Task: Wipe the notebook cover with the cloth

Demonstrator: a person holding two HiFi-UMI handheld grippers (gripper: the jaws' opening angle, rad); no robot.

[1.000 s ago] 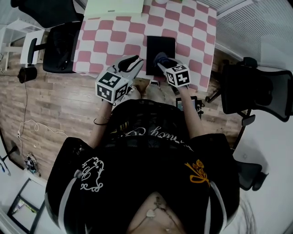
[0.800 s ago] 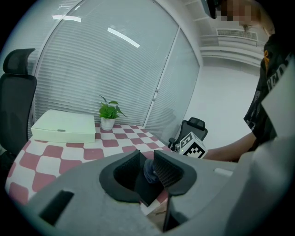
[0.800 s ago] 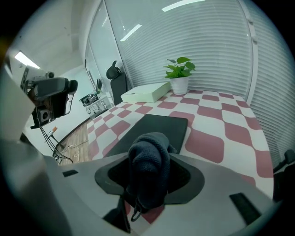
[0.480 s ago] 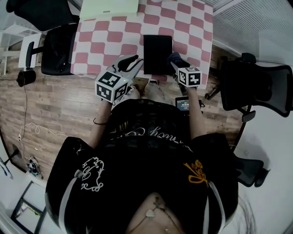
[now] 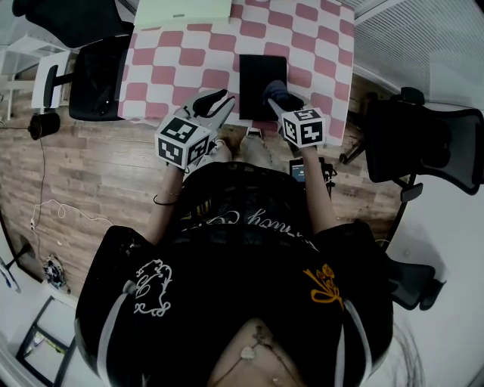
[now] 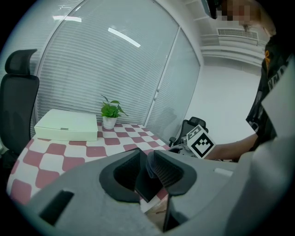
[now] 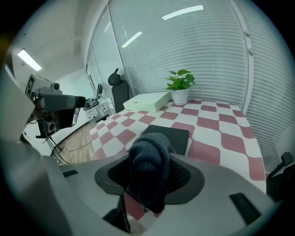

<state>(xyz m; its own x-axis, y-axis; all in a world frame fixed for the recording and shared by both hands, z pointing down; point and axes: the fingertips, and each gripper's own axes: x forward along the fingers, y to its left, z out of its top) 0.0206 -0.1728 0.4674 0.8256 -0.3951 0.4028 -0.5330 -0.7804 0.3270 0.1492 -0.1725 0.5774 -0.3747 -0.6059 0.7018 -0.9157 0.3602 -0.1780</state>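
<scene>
A black notebook (image 5: 259, 79) lies flat near the front edge of the pink-and-white checked table (image 5: 181, 60). My right gripper (image 5: 274, 98) is shut on a bunched dark blue cloth (image 5: 274, 92), which sits over the notebook's near right part. In the right gripper view the cloth (image 7: 150, 168) bulges between the jaws of the right gripper (image 7: 150, 182), with the notebook (image 7: 168, 134) just beyond. My left gripper (image 5: 218, 104) hovers at the table edge, left of the notebook. This left gripper (image 6: 146, 174) is narrowly open and holds nothing.
A pale green box (image 5: 185, 11) lies at the table's far side, next to a small potted plant (image 7: 179, 87). Black office chairs stand left (image 5: 98, 72) and right (image 5: 423, 147) of the table. The floor is wood, with cables at the left.
The right gripper carried the cloth from the notebook's near end out past its right edge, then back left onto the notebook. The left gripper has hardly moved.
</scene>
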